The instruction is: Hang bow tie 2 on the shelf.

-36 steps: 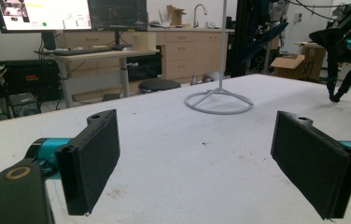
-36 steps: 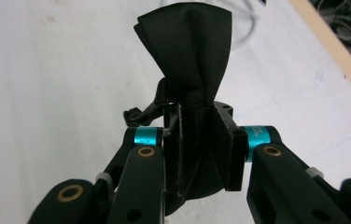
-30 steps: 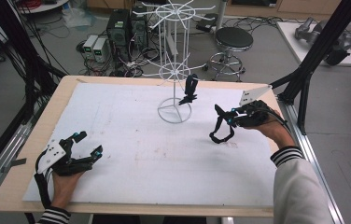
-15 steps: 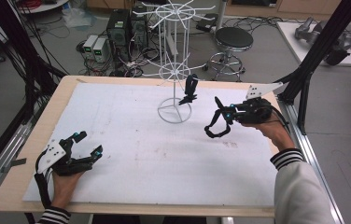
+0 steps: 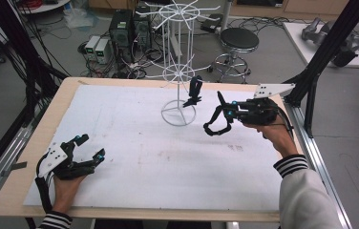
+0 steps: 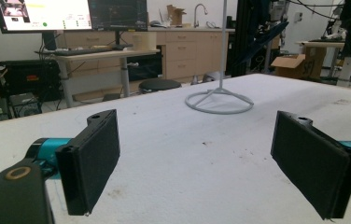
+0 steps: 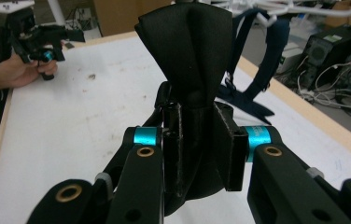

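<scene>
A black bow tie [image 7: 190, 51] with a looped strap [image 5: 214, 125] is pinched between the pads of my right gripper [image 7: 197, 140], which is shut on it. In the high view that gripper [image 5: 225, 109] hovers above the table, just right of the white wire rack [image 5: 177, 76]. A second dark bow tie [image 5: 195, 90] hangs from one of the rack's lower hooks, close to the held one; its bluish strap [image 7: 262, 60] shows behind my bow tie. My left gripper [image 5: 90, 146] rests on the table at the near left, jaws wide open and nothing between its pads [image 6: 94, 158].
The rack's ring base [image 6: 219, 100] stands on the white table sheet [image 5: 134, 157]. The wooden table edge [image 5: 34, 143] runs along the left. Black frame posts [image 5: 325, 52] rise at the right, with a stool [image 5: 238, 40] and computers [image 5: 120, 33] on the floor behind.
My right gripper has lifted the bow tie higher and carried it a little toward the rack. The left gripper has stayed put.
</scene>
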Tool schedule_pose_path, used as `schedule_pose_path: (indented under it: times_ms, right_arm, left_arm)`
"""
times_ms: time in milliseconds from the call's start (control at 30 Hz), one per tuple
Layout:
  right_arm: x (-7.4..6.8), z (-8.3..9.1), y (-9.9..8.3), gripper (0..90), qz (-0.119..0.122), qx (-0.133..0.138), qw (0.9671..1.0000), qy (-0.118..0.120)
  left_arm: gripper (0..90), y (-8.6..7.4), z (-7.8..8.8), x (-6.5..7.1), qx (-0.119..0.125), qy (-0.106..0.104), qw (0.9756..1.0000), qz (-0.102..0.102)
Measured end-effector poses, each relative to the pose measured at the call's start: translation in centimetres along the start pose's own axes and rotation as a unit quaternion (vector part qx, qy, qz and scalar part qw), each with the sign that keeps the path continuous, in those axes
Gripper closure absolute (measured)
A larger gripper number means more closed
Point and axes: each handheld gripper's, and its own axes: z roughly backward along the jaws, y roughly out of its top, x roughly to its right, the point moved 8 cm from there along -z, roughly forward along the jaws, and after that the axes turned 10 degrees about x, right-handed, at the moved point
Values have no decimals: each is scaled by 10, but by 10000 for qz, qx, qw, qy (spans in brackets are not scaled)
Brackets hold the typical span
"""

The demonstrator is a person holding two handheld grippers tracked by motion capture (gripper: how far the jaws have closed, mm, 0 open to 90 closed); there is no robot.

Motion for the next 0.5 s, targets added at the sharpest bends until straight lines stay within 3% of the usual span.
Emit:
schedule_pose_path:
  times_ms: [500]
  right_arm:
    - [-21,-27,32,750,107,506,9986,-118]
  left_arm:
    - [160,0,0,0,4,-11,10000,2]
